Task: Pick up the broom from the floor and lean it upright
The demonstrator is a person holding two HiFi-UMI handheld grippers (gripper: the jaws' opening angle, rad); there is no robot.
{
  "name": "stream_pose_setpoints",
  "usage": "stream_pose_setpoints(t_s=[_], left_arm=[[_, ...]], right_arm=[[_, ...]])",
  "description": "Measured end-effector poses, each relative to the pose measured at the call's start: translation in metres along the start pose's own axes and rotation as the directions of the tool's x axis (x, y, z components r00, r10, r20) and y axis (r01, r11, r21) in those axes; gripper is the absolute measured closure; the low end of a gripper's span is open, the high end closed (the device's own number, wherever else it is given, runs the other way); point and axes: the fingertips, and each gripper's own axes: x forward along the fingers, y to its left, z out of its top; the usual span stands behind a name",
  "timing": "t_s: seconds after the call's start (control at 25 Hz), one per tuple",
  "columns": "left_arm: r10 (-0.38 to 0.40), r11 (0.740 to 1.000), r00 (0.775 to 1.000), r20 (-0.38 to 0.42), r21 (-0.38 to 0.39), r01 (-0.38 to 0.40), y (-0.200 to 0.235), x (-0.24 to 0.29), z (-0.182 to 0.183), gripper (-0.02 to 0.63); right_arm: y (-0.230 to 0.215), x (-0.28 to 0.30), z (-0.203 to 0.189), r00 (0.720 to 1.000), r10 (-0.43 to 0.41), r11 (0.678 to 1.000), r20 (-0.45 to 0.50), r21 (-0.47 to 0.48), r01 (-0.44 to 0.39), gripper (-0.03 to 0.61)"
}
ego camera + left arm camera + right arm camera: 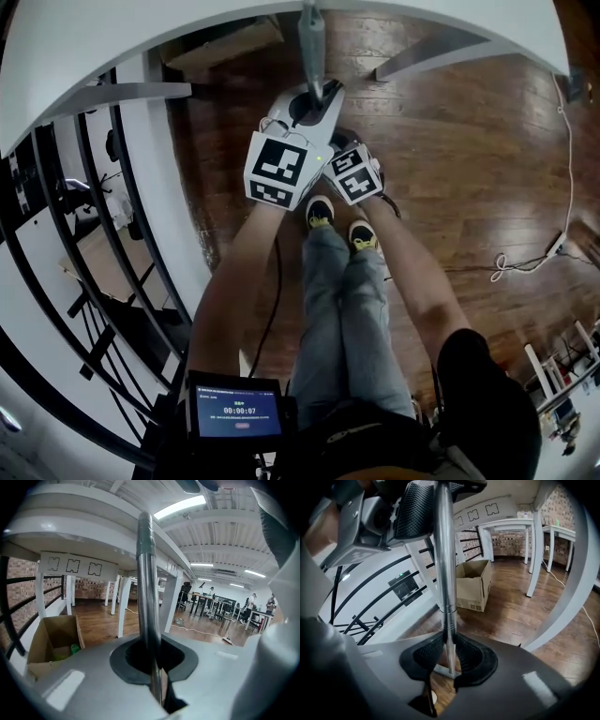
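Note:
The broom's metal handle (310,37) stands nearly upright in front of me, its top near the white table edge. My left gripper (154,660) is shut on the handle (146,592), which runs straight up between its pads. Lower on the same handle (444,559), my right gripper (449,656) is also shut on it, the black pads pressing from both sides. In the right gripper view the left gripper (401,510) shows above, clamped round the pole. A pale piece (439,670) at the pole's foot sits just over the wood floor. In the head view both marker cubes (279,169) are side by side above my shoes.
A white table (112,28) curves overhead with legs (536,559) on the wood floor. An open cardboard box (474,590) stands by the black railing (103,244). A white cable (539,253) lies on the floor at the right. Desks and people stand far off (225,606).

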Motion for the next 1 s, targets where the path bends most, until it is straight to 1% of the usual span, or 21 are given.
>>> stream_pose_setpoints(t_s=[0.16,0.2,0.28,0.44,0.52,0.6,0.76,0.88,1.0], left_arm=[[-0.009,1.0,1.0,-0.003,0.007,0.009,0.001,0.007,-0.001,0.577],[-0.006,1.0,1.0,-0.005,0.01,0.006,0.003,0.008,-0.001,0.564],[-0.001,1.0,1.0,-0.008,0.003,0.001,0.007,0.008,-0.001,0.499],[0.006,1.0,1.0,-0.022,-0.017,-0.006,0.009,0.005,-0.006,0.402],[0.004,1.0,1.0,-0.03,-0.012,-0.005,0.009,0.004,-0.01,0.379],[0.006,1.0,0.999,-0.039,0.0,-0.006,0.009,0.003,-0.011,0.371],[0.017,1.0,0.999,-0.045,0.017,-0.017,0.017,-0.007,-0.01,0.336],[0.013,1.0,0.997,-0.082,0.005,-0.013,0.016,-0.028,-0.015,0.302],[0.052,0.998,0.989,-0.136,-0.027,-0.056,0.015,-0.088,-0.024,0.296]], right_arm=[[-0.007,0.001,0.001,1.0,0.003,1.0,0.003,0.001,-0.003,0.491],[-0.008,0.002,0.004,1.0,0.005,1.0,0.015,0.004,-0.005,0.489],[-0.009,0.003,0.007,0.999,0.02,1.0,0.04,0.01,-0.021,0.463],[-0.006,0.002,0.003,0.998,0.052,0.999,0.038,0.006,-0.052,0.431],[-0.005,-0.001,0.002,0.998,0.05,0.999,0.035,0.008,-0.05,0.431],[-0.004,-0.005,0.002,0.998,0.046,0.999,0.032,0.012,-0.046,0.431],[-0.002,-0.012,0.011,0.998,0.035,0.999,0.057,-0.002,-0.035,0.431],[-0.004,-0.034,0.01,0.998,0.035,0.999,0.045,-0.025,-0.033,0.429],[0.001,-0.083,-0.003,0.999,0.052,0.993,-0.005,-0.104,-0.052,0.426]])
